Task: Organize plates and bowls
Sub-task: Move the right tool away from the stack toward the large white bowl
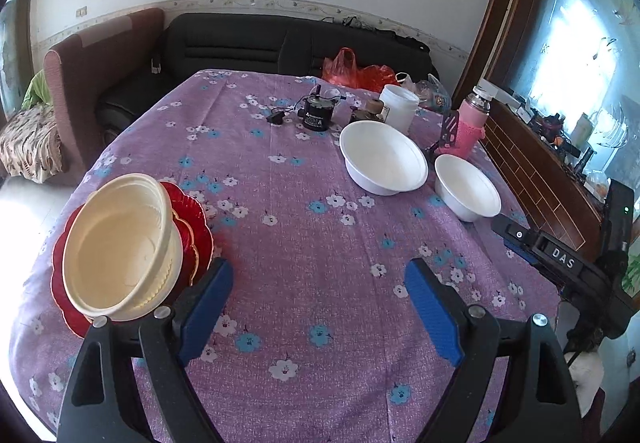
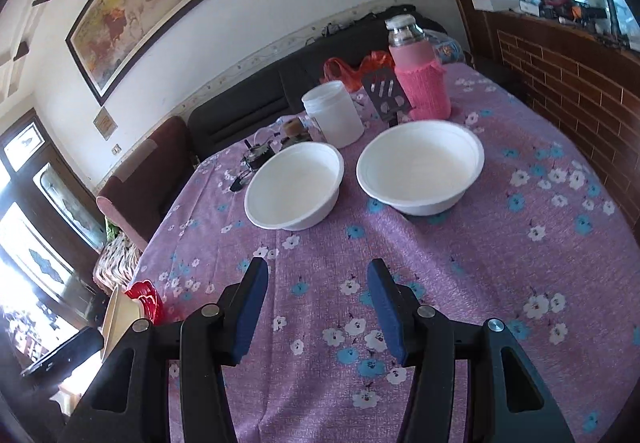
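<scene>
Left wrist view
Left hand-held gripper (image 1: 320, 283): we see its blue-padded fingers (image 1: 430, 307) spread wide, holding nothing, above the bench.
Bench (image 1: 304, 243): covered by a purple cloth printed with white and blue flowers.
Cream plastic bowls (image 1: 120, 243): nested together, tilted toward us, sitting on the red scalloped glass plates (image 1: 198, 227) at the bench's left edge, just beside the left finger.
Larger white foam bowl (image 1: 384, 159): upright at the far right, near the smaller white foam bowl (image 1: 468, 191); the two stand apart.
Behind them: a white plastic jar (image 1: 398, 107), a bottle in a pink knitted sleeve (image 1: 468, 127) and a small black motor-like device (image 1: 318, 115).
Right hand-held gripper (image 1: 560, 263): only its black body shows at the right edge; from here we cannot tell its opening.

Right wrist view
Right hand-held gripper (image 2: 318, 283): we see the fingers parted wide and empty over the cloth.
White foam bowls: one ahead to the left (image 2: 294, 187), one ahead to the right (image 2: 420, 167), close but not touching.
Red plates (image 2: 146, 299) and cream bowls (image 2: 120, 315): at the lower left, partly hidden.
</scene>
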`<state>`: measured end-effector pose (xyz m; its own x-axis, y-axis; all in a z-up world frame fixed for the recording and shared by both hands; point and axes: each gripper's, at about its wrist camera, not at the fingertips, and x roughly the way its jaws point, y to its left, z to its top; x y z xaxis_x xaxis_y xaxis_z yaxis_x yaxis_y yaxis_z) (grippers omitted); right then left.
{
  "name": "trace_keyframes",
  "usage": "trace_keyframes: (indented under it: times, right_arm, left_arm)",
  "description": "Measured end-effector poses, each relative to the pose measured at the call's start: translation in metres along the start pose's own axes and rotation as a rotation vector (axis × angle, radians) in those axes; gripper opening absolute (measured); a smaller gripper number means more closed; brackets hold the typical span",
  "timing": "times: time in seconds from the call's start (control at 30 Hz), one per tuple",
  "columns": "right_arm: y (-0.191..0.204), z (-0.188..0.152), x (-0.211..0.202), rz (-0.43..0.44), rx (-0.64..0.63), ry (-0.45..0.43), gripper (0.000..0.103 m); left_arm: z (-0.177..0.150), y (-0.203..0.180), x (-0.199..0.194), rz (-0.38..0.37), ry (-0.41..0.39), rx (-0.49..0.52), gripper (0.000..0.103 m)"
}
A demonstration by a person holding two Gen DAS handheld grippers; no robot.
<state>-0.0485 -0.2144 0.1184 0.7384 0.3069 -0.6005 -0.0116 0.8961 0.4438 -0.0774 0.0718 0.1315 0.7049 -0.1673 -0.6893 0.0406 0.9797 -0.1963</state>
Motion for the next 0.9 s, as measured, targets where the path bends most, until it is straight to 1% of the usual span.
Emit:
trace_keyframes:
  times: [0.1, 0.2, 0.3, 0.43, 0.5, 0.6, 0.7, 0.73, 0.8, 0.9]
  right_arm:
    - [-0.005, -0.001, 0.024, 0.006, 0.059, 0.037, 0.056]
    - [-0.006, -0.006, 0.044, 0.002, 0.067, 0.068, 0.056]
    - [-0.007, -0.007, 0.062, -0.009, 0.086, 0.092, 0.056]
    - [-0.003, 0.010, 0.089, -0.010, 0.158, 0.102, 0.056]
    - [-0.002, 0.021, 0.104, 0.015, 0.217, 0.101, 0.056]
    - [0.000, 0.031, 0.126, 0.075, 0.290, 0.110, 0.056]
    - [0.003, 0.028, 0.138, 0.113, 0.282, 0.091, 0.056]
    - [0.004, 0.025, 0.140, 0.107, 0.261, 0.083, 0.056]
    - [0.003, 0.021, 0.148, 0.077, 0.223, 0.104, 0.056]
    - [-0.002, 0.022, 0.156, 0.073, 0.225, 0.127, 0.056]
  left_arm:
    - [-0.001, 0.002, 0.014, 0.012, 0.029, 0.017, 0.087]
    - [-0.001, 0.003, 0.029, 0.014, 0.066, 0.012, 0.087]
    - [-0.003, 0.003, 0.042, -0.004, 0.078, -0.003, 0.087]
    - [-0.008, 0.002, 0.060, -0.010, 0.113, -0.010, 0.087]
    - [-0.007, 0.001, 0.065, -0.001, 0.118, 0.005, 0.087]
    - [-0.003, 0.006, 0.065, 0.016, 0.093, 0.008, 0.087]
    - [0.001, 0.016, 0.069, 0.033, 0.074, -0.014, 0.087]
    - [0.003, 0.019, 0.072, 0.039, 0.069, -0.024, 0.087]
    - [0.005, 0.024, 0.079, 0.041, 0.061, -0.047, 0.087]
    - [0.004, 0.023, 0.089, 0.030, 0.071, -0.055, 0.087]
